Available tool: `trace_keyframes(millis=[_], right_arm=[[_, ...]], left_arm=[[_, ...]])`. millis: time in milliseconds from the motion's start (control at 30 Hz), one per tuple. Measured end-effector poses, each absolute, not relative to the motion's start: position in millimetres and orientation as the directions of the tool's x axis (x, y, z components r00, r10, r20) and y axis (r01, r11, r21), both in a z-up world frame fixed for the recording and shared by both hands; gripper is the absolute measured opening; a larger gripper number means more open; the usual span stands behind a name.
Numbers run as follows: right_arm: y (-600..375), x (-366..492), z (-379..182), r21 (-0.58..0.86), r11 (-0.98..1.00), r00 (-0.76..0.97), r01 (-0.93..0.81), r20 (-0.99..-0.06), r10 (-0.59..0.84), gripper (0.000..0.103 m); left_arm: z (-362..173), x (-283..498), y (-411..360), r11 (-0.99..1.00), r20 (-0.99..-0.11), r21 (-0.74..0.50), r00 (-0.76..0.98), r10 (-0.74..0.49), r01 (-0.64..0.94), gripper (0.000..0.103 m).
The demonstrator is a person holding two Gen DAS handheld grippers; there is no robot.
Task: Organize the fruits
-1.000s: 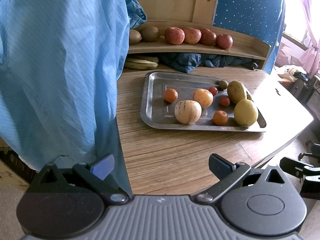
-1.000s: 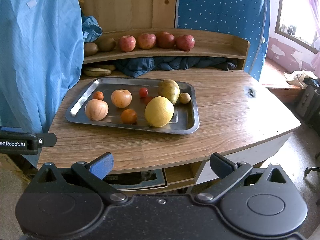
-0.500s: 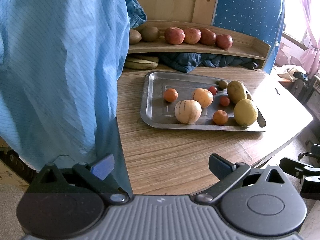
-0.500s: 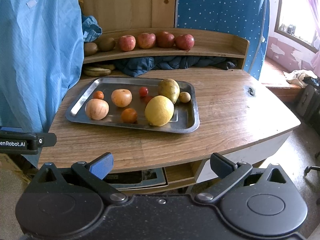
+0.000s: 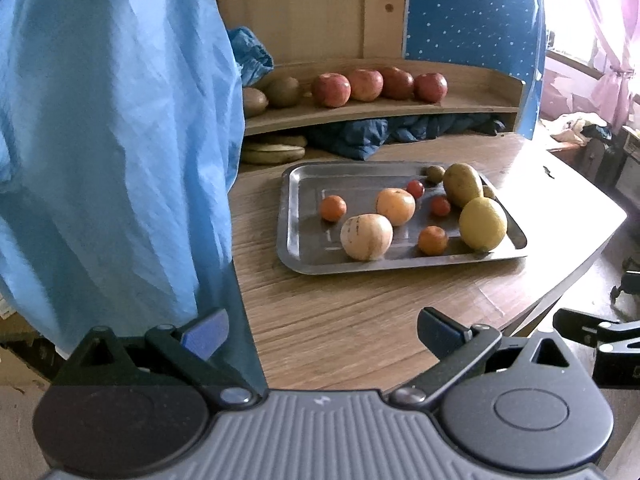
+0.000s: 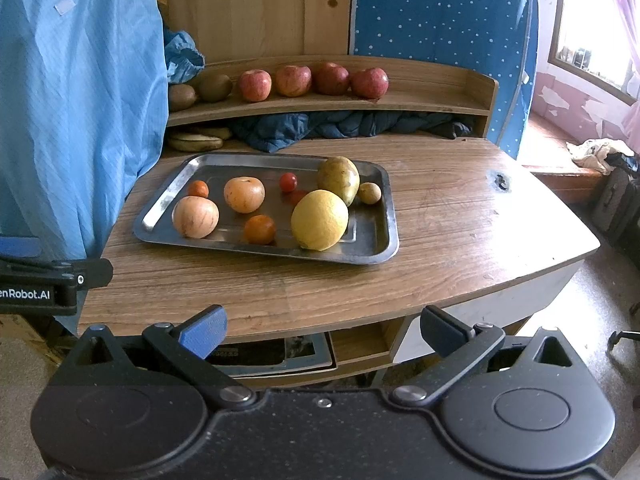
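Note:
A steel tray (image 6: 372,236) (image 5: 296,256) on the wooden table holds several fruits: a big yellow citrus (image 6: 319,219) (image 5: 482,223), a green-brown mango (image 6: 338,179), two pale orange round fruits (image 6: 195,216) (image 6: 244,194), small oranges (image 6: 260,229) and red tomatoes (image 6: 288,181). Red apples (image 6: 294,80) and kiwis (image 6: 214,87) line the shelf behind. My left gripper (image 5: 320,330) hangs open over the near table edge, nothing between its fingers. My right gripper (image 6: 322,328) is open too, held off the table's front edge.
A person's blue garment (image 5: 112,140) fills the left side. Dark blue cloth (image 6: 340,126) and bananas (image 6: 196,142) lie under the shelf. The table (image 6: 460,216) has bare wood to the right of the tray. The other gripper's body (image 6: 40,284) shows at the left.

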State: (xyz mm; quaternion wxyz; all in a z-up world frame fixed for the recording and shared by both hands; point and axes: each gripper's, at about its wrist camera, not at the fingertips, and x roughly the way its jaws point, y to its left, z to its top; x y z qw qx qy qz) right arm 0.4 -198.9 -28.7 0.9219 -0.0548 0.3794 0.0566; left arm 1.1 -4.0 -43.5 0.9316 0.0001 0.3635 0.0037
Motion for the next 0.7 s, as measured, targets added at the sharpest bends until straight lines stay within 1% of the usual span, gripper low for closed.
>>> trace_keyframes(millis=[100, 700], right_arm=[[-197.9, -2.5, -30.4, -0.057, 0.988, 0.705, -0.144, -0.706, 0.062, 0.102], [-197.8, 4.9, -30.6, -0.059, 0.988, 0.694, -0.145, -0.718, 0.059, 0.102]], left_arm=[[-42.8, 0.1, -3.8, 1.0, -0.675, -0.012, 0.738, -0.013, 0.007, 0.102], [-43.7, 7.8, -1.4, 1.0, -0.673, -0.012, 0.74, -0.013, 0.006, 0.102]])
